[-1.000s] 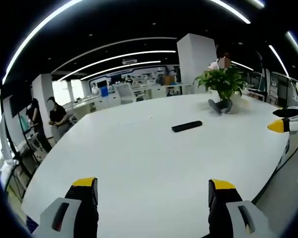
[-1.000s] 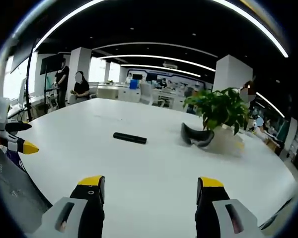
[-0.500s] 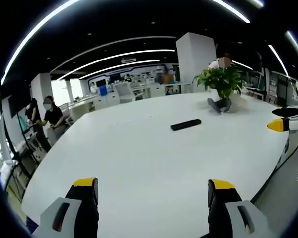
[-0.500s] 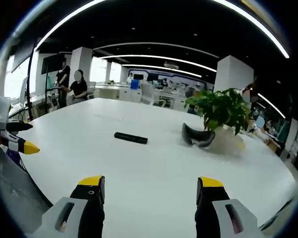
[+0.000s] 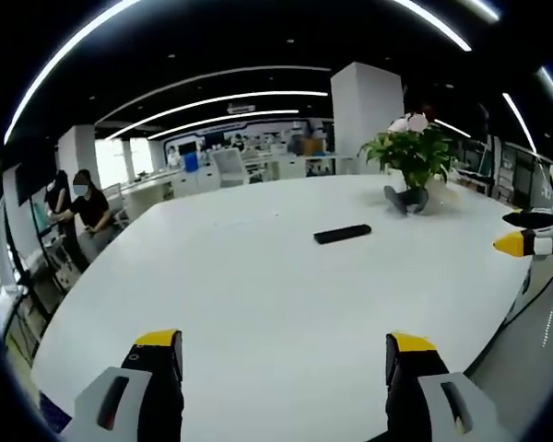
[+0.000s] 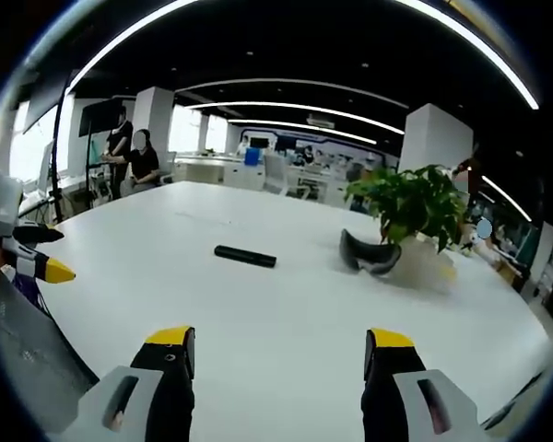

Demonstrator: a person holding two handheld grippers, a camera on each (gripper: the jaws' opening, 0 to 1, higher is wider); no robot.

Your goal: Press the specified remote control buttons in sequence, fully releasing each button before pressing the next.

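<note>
Remote: the slim black rectangular remote control (image 5: 342, 234) lies flat on the broad white table (image 5: 258, 304), up at 12 o'clock from the left gripper's jaws and at 11 o'clock in the right gripper view (image 6: 245, 256). Untouched, well apart from both tools.
Left gripper: the yellow-tipped grey left gripper (image 5: 284, 354) hangs over the near table edge, jaws spread wide, nothing between them.
Right gripper: the matching right gripper (image 6: 278, 350) is just as wide apart and empty; its yellow tip pokes in at 3 o'clock of the left gripper view.
Change: over the last second the left gripper view has drifted a touch, the remote sliding slightly left in it. That's the camera, not the remote. The right barely budges.
Meaning: no button pressed yet, I'd say; the approach is barely begun.
Nearby: a leafy green potted plant (image 6: 413, 207) and a dark curved object (image 6: 367, 254) sit beyond the remote.
</note>
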